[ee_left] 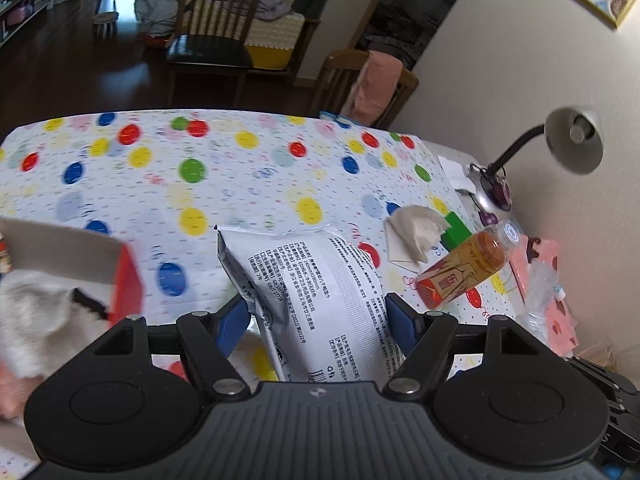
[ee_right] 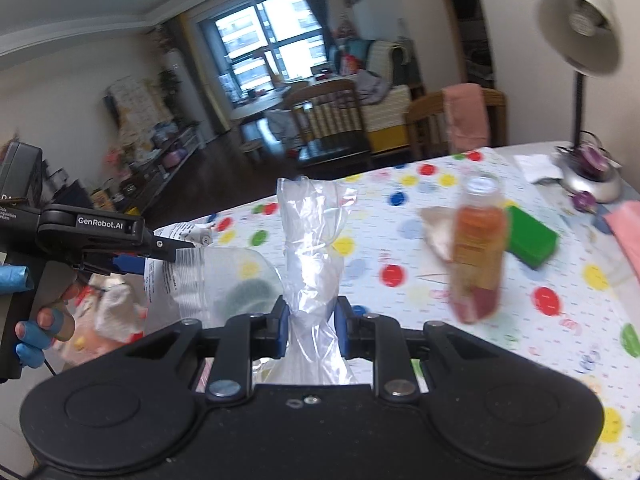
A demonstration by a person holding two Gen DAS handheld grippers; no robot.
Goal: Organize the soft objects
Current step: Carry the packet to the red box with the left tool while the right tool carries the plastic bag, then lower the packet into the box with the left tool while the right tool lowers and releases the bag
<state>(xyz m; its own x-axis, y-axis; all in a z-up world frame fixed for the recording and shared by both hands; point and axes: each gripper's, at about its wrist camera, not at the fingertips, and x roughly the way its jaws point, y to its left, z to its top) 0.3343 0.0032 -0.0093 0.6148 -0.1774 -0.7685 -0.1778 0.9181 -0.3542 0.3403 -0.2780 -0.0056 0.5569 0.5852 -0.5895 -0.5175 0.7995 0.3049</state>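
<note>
Sitting between the fingers [ee_left: 230, 322]: white packet [ee_left: 320, 300].

Table stuff, all bunched on the right

Bottle [ee_left: 464, 268] standing beside crumpled tissue [ee_left: 414, 236], block [ee_left: 456, 230] behind, lamp [ee_left: 496, 192] at far right edge of table [ee_left: 160, 184], chairs [ee_left: 212, 40] beyond.

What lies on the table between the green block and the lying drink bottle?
A crumpled tissue lies between the green block and the drink bottle, seen in the left wrist view.

Soft daylight from the window [ee_right: 264, 52]; motion blur throughout, fisheye bending at edges.
</note>
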